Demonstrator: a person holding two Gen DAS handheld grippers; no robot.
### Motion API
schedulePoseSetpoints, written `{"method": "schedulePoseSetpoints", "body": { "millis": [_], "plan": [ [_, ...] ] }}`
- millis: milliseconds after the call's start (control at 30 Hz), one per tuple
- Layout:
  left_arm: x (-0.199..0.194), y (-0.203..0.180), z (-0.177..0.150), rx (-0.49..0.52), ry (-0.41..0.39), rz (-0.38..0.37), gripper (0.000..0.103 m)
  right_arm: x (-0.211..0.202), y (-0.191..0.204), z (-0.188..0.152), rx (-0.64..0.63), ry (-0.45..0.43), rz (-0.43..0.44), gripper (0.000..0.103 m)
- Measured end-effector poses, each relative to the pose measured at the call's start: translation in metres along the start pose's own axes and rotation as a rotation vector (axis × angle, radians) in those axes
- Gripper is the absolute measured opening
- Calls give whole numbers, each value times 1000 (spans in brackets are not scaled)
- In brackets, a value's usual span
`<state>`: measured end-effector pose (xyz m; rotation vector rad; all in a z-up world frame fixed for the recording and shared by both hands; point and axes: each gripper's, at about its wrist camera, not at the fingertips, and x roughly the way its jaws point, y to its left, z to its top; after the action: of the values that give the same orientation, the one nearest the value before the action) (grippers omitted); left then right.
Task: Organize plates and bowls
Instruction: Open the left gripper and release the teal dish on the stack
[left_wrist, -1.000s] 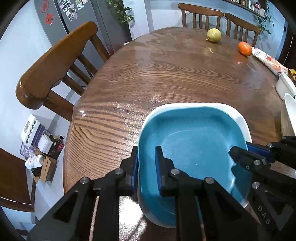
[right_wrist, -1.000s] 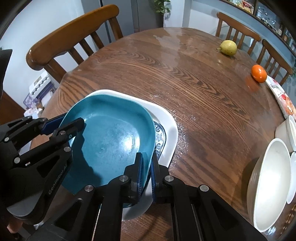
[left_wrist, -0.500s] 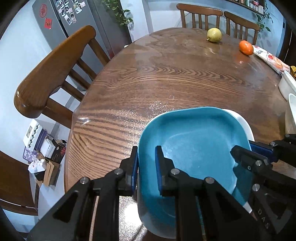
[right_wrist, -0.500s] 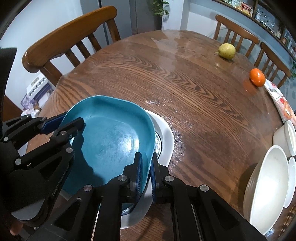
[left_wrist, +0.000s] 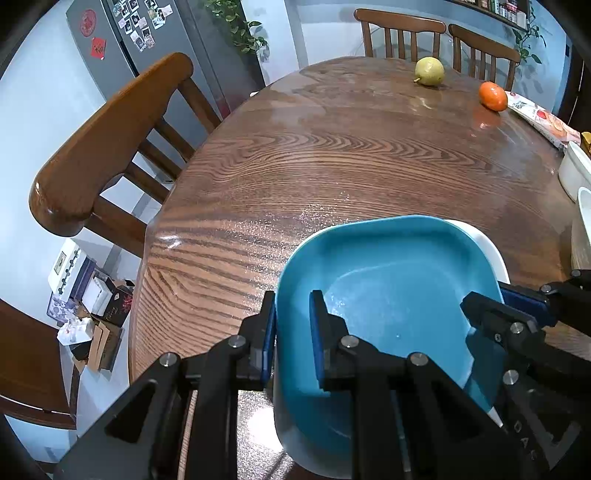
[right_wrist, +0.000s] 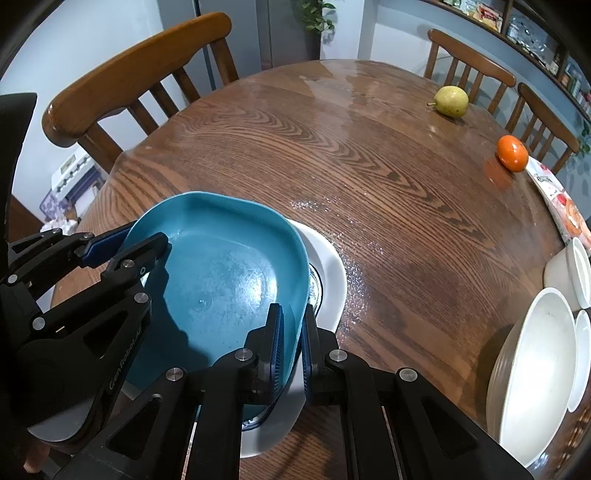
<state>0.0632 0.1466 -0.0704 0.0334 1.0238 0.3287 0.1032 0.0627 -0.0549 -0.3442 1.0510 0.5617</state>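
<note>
Fingers: left gripper (left_wrist: 291, 332) and right gripper (right_wrist: 291, 345) both clamp blue plate (right_wrist: 229, 273) rims | step: carrying it above white plate (right_wrist: 327, 273) near surface edge | next: level, lower, release.

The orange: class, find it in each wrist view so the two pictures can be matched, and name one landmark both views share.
Left wrist view: the orange sits upper right, near the table's far edge, right of the pear.
Right wrist view: the orange sits at the right, above the middle, lower right of the pear.
Shared landmark: the snack packet just beside the orange.
</note>
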Motion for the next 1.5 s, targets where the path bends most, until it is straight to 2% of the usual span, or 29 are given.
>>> {"method": "schedulePoseSetpoints", "body": {
  "millis": [367,533,600,733,900,1033,1200,1400,1500],
  "plan": [
    [0,1,1,-4,-1,-5,16,0,-2,-1,16,3,5,8],
    [1,0,0,0,-9,-1,20,-1,-3,-4,20,0,9,8],
    [0,0,0,0,-11,-3,23,0,-4,-4,24,0,8,8],
    [-2,0,0,-5,-19,-16,40,0,-5,-6,31,-1,8,8],
    [-3,0,-2,-4,-25,-14,46,-2,-3,-8,34,-13,13,8],
    [-4,3,-2,-13,-35,-14,59,-5,-4,-10,37,-25,10,8],
    [-6,4,-2,-14,-42,-7,62,-11,-5,-11,34,-40,-2,8],
    [-10,6,-4,-19,-51,-9,74,-19,-5,-13,38,-57,-3,8],
    [-11,6,-5,-14,-54,-8,75,-21,-6,-14,42,-60,-1,8]
  ]
}}
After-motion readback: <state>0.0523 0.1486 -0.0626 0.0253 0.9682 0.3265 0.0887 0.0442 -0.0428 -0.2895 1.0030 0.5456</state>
